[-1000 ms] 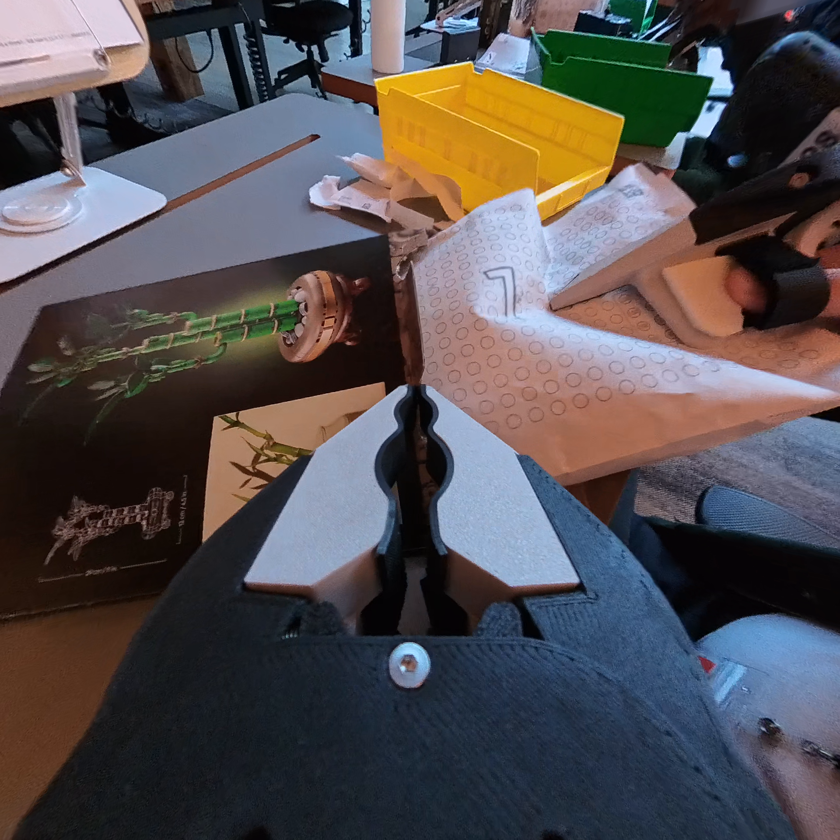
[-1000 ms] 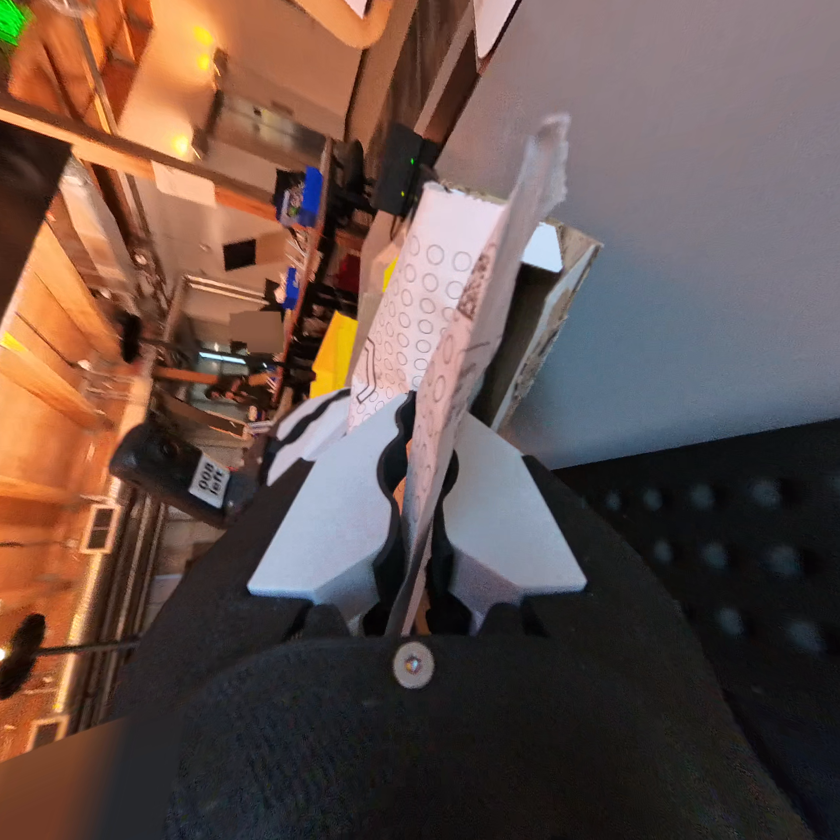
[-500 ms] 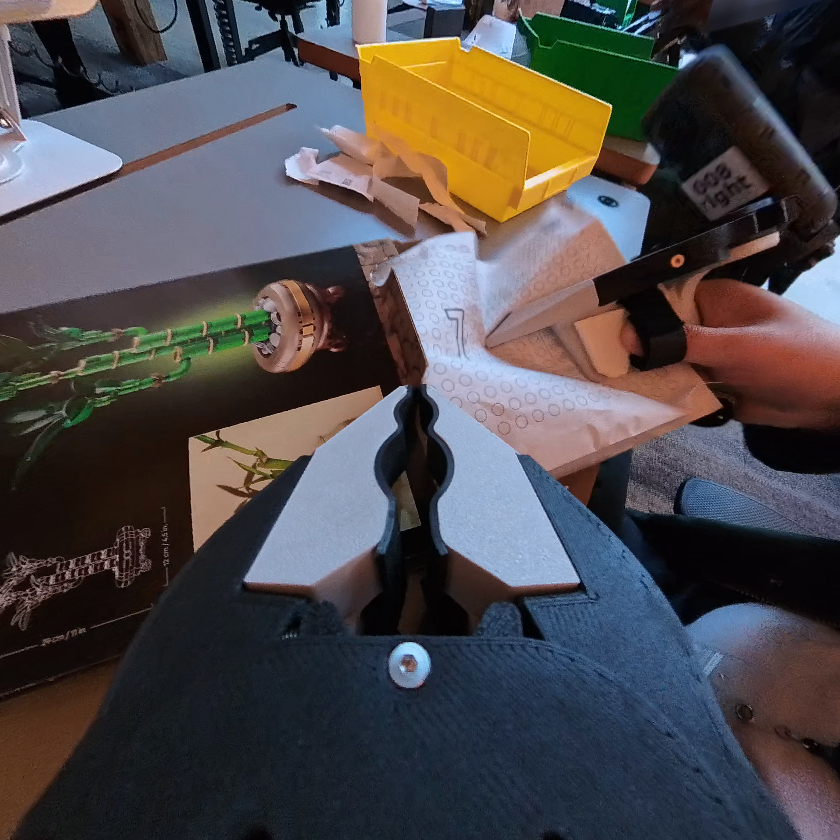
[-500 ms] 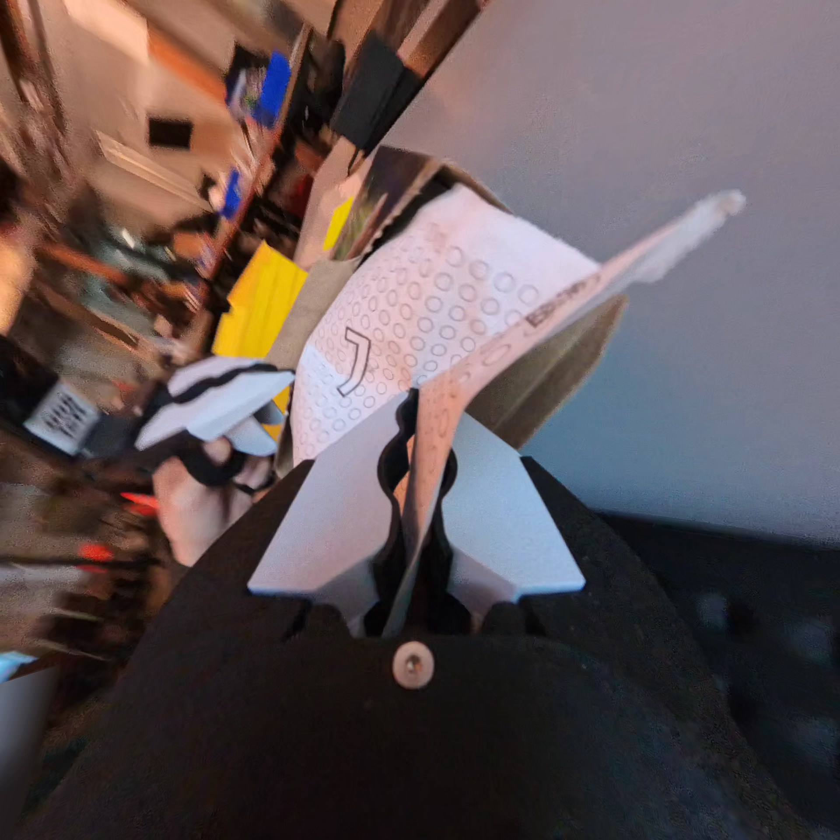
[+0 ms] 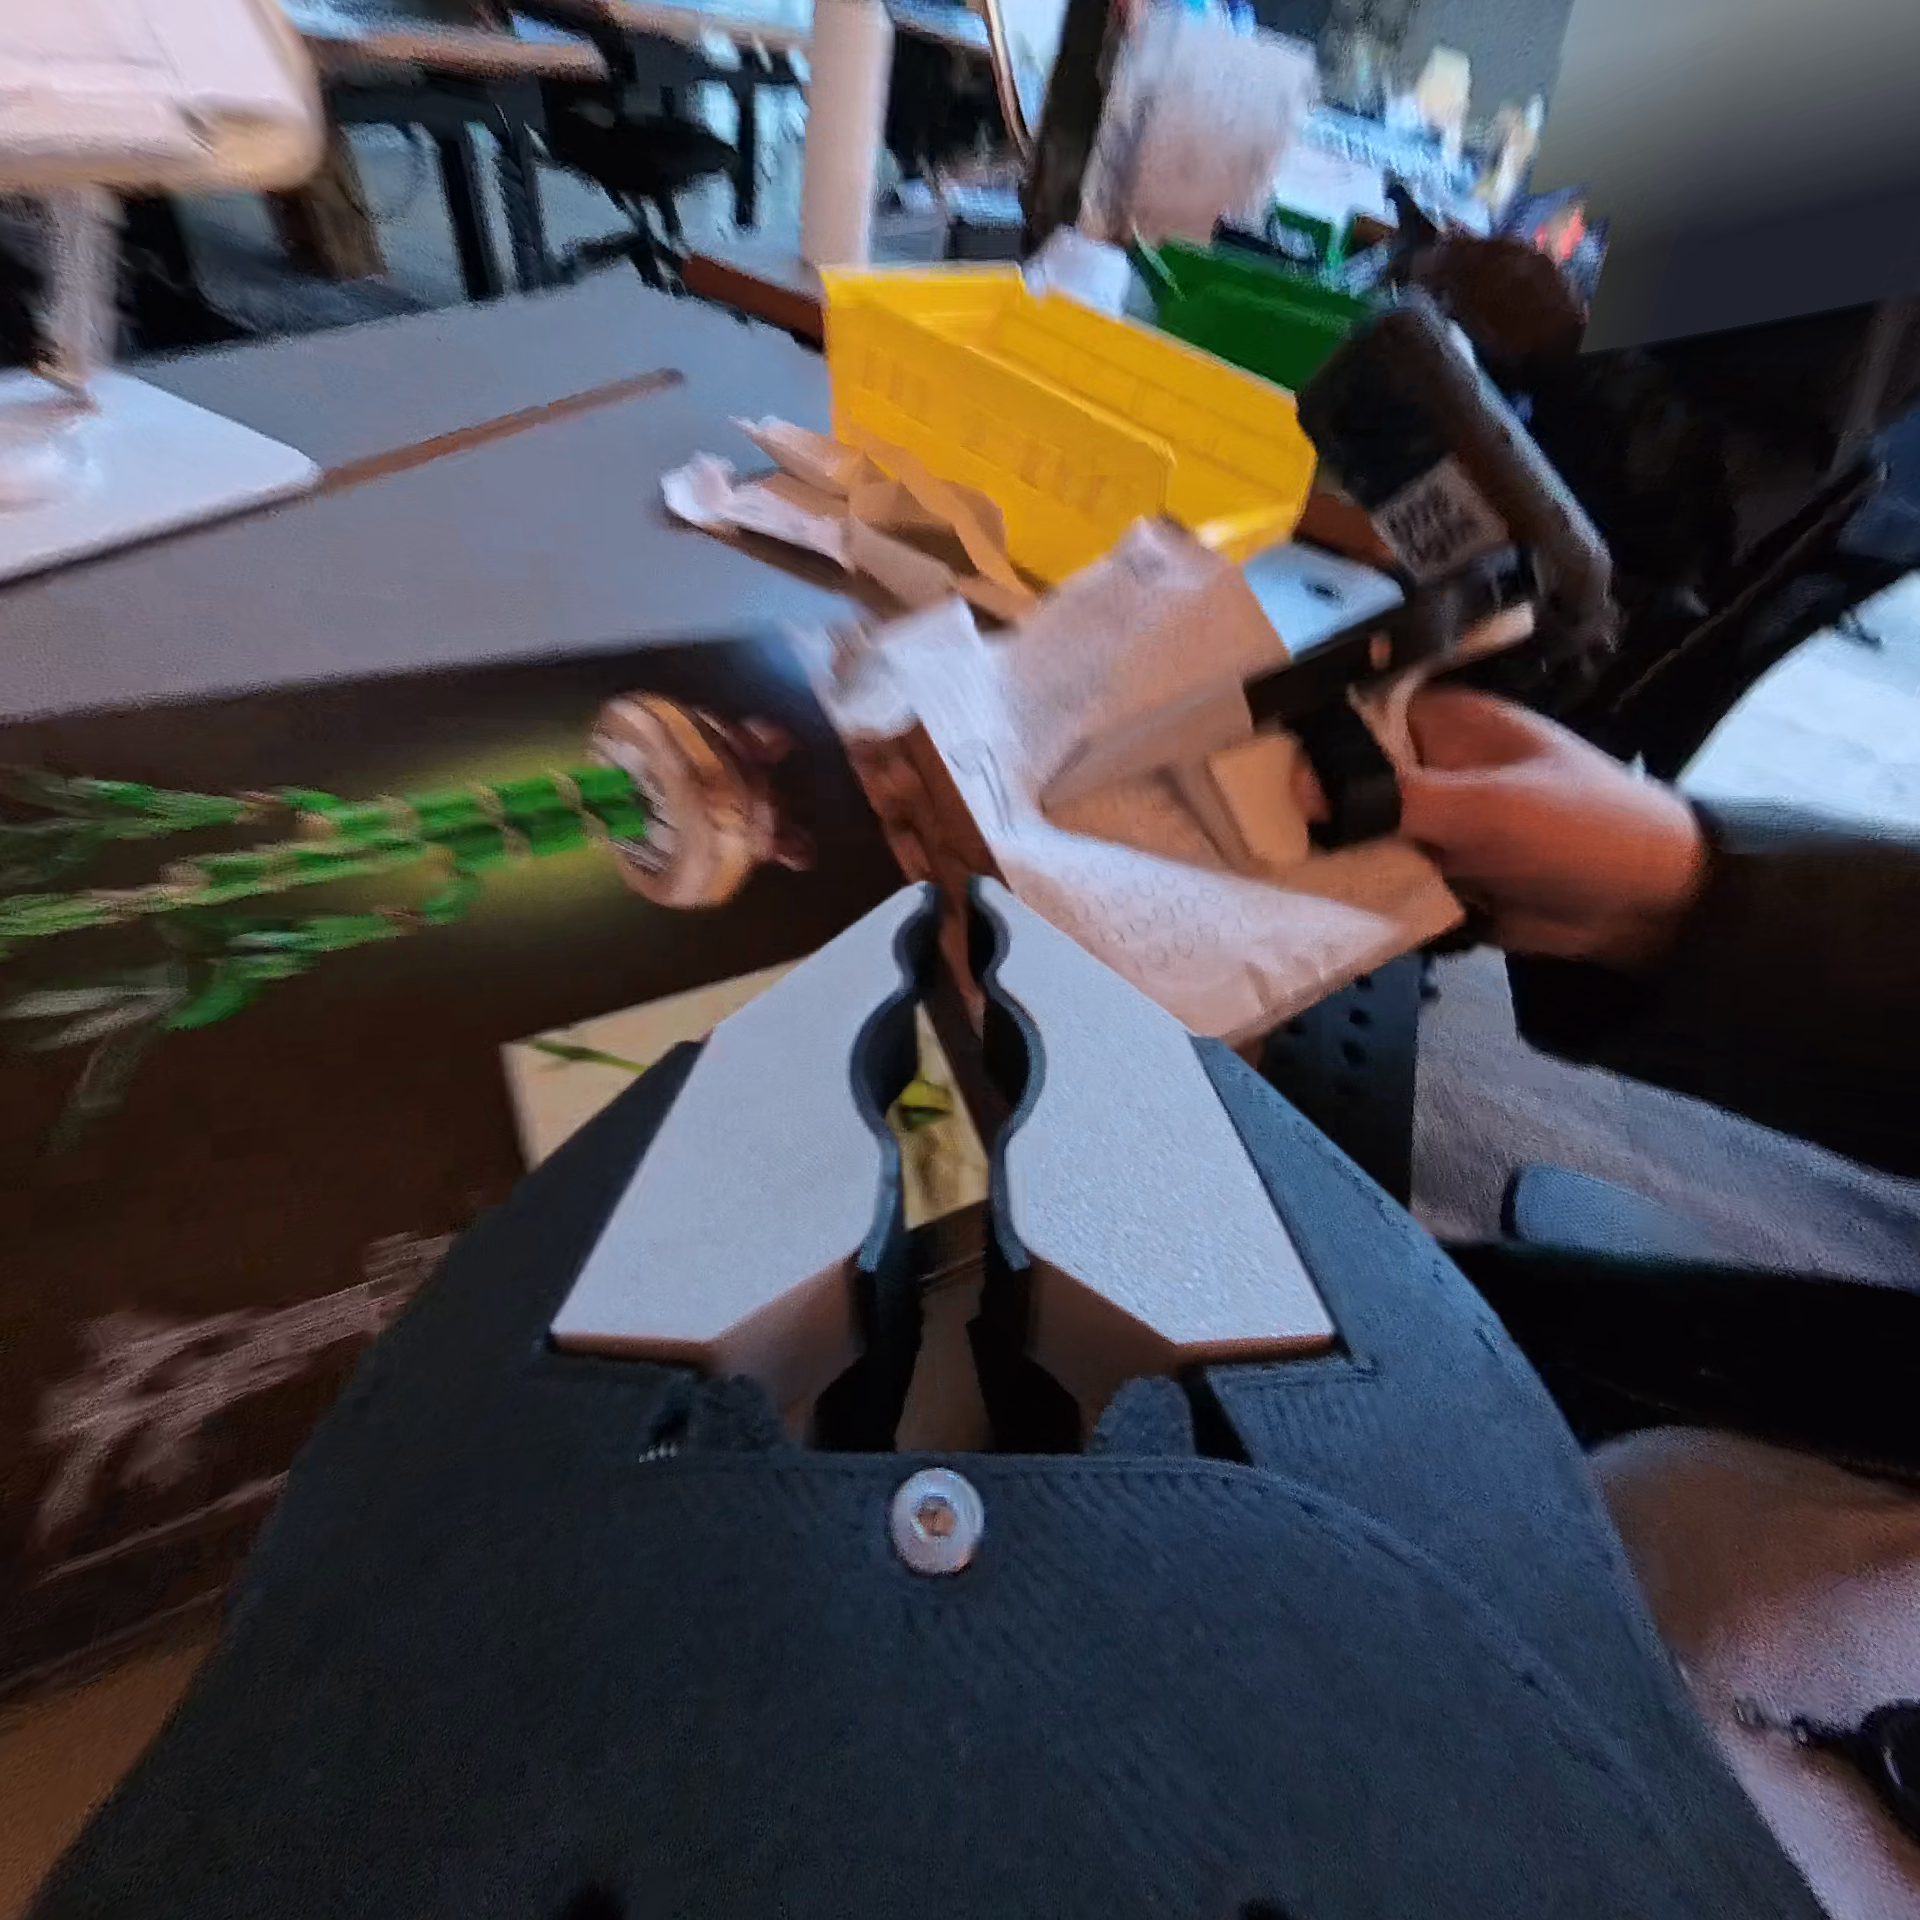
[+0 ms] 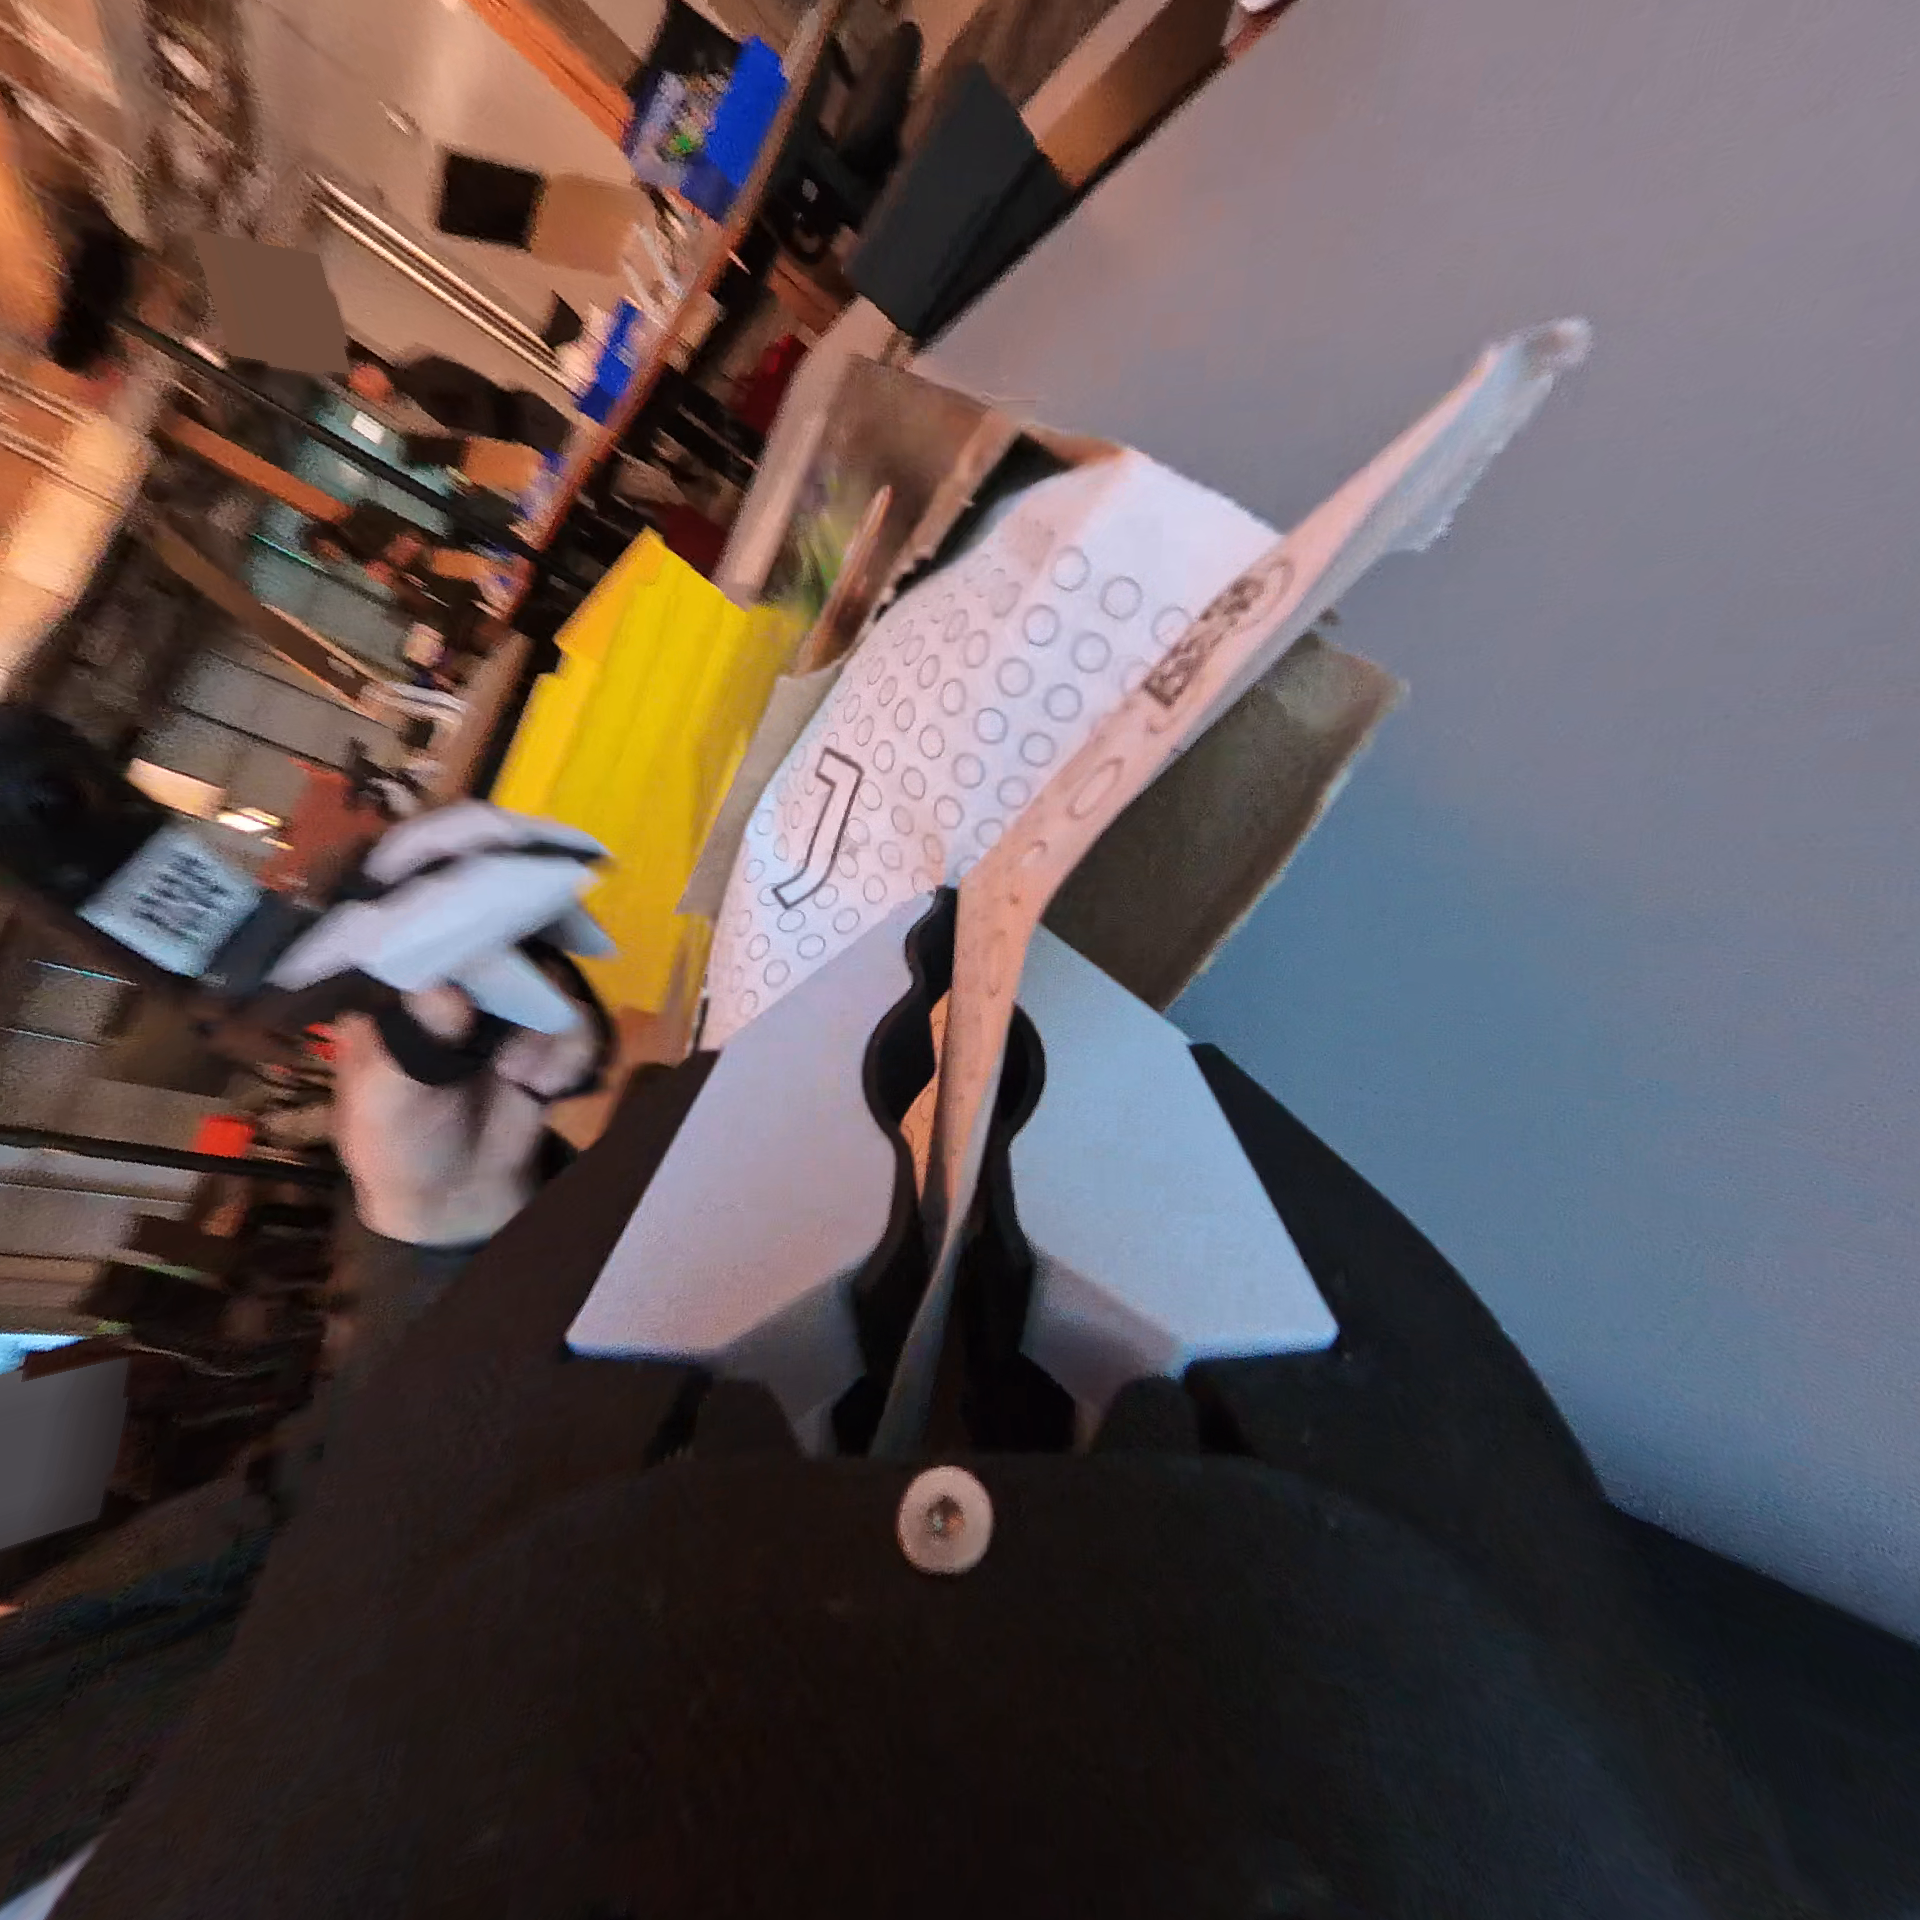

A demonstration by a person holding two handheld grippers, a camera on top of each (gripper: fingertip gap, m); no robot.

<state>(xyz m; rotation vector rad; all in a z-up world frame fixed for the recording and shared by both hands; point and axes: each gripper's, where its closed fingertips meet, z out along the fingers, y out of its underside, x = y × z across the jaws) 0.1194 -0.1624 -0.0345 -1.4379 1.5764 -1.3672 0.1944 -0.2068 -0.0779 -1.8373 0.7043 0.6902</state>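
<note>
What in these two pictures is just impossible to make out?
- What the white paper bag holds: opaque, both views.
- Whether the left claw touches the dark printed box: left wrist view, motion blur, claw body covers the contact.
- The box's opening: right wrist view, bag covers it.
- The yellow bin interior: left wrist view, its wall and blur hide it.
- Right claw grips the bag's edge; how deep is hidden by the fingers.

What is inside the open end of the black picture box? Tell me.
A white paper bag printed with circles sticks out of the black picture box; the right gripper is shut on its edge. The bag is opaque, and the box's depths are hidden.
</note>
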